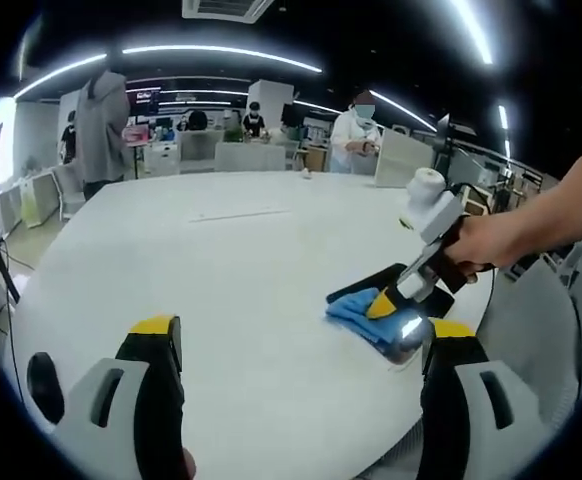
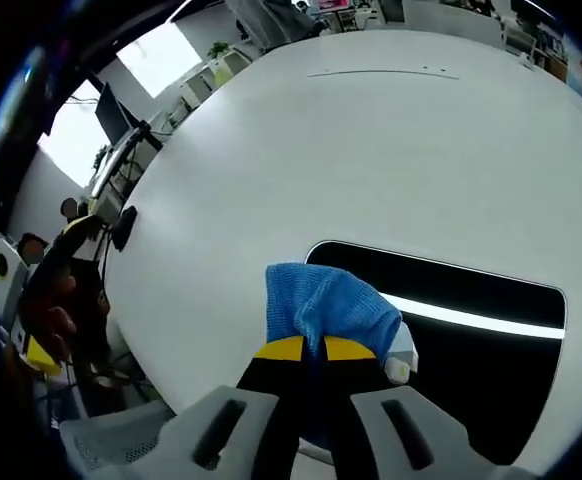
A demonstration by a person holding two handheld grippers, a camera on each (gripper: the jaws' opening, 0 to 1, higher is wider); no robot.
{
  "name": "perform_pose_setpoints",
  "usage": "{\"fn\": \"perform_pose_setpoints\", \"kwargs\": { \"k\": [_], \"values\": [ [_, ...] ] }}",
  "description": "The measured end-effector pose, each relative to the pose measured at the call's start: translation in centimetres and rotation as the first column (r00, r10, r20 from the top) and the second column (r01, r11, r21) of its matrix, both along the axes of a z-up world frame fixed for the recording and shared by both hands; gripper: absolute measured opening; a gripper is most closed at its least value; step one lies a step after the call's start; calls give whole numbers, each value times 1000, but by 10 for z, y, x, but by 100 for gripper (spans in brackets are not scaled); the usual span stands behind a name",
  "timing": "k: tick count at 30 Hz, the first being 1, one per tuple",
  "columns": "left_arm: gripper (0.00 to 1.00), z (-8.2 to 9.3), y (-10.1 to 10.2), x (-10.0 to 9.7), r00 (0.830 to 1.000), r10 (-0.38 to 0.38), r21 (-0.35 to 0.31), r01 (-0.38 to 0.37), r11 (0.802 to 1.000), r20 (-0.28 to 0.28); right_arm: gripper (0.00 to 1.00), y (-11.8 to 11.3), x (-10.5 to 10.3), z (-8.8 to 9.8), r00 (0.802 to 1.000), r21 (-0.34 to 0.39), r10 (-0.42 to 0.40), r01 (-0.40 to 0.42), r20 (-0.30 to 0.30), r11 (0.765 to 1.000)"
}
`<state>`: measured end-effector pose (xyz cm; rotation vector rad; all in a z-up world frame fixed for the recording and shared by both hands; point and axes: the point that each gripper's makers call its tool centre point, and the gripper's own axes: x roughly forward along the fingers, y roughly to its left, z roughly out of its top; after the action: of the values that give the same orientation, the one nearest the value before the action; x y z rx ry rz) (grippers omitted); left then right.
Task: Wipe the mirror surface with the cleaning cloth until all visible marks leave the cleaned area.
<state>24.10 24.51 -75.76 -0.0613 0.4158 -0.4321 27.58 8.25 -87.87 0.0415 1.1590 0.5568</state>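
A blue cleaning cloth [image 2: 326,305] is bunched between the yellow-tipped jaws of my right gripper [image 2: 309,349], which is shut on it. The cloth rests on the near left corner of a dark rectangular mirror [image 2: 471,340] lying flat on the white table [image 2: 371,140]; a bright ceiling light reflects across the glass. In the left gripper view the right gripper [image 1: 386,302] comes in from the right, held by a hand, pressing the blue cloth [image 1: 356,305] onto the mirror [image 1: 406,335] near the table's edge. My left gripper [image 1: 301,330] stands open above the table with nothing between its jaws.
The round white table [image 1: 231,260] stretches far and wide beyond the mirror. Several people [image 1: 356,130] stand at desks in the background. A chair [image 1: 541,320] sits at the right beside the table edge.
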Motion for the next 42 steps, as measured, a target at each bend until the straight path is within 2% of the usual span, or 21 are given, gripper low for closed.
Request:
{"fn": "perform_pose_setpoints", "kwargs": {
  "k": [14,27,42],
  "values": [
    [99,0,-12,-8,1000,-18,-13,17,1000,-13,0,-13,-4,0,1000,-5,-1,1,0,1000],
    [99,-1,-9,-13,1000,-16,10,16,1000,-17,0,-34,-7,0,1000,-20,-7,7,4,1000],
    [99,5,-6,-2,1000,2,3,-2,1000,2,0,-55,-9,1,1000,-27,-16,16,4,1000]
  ]
}}
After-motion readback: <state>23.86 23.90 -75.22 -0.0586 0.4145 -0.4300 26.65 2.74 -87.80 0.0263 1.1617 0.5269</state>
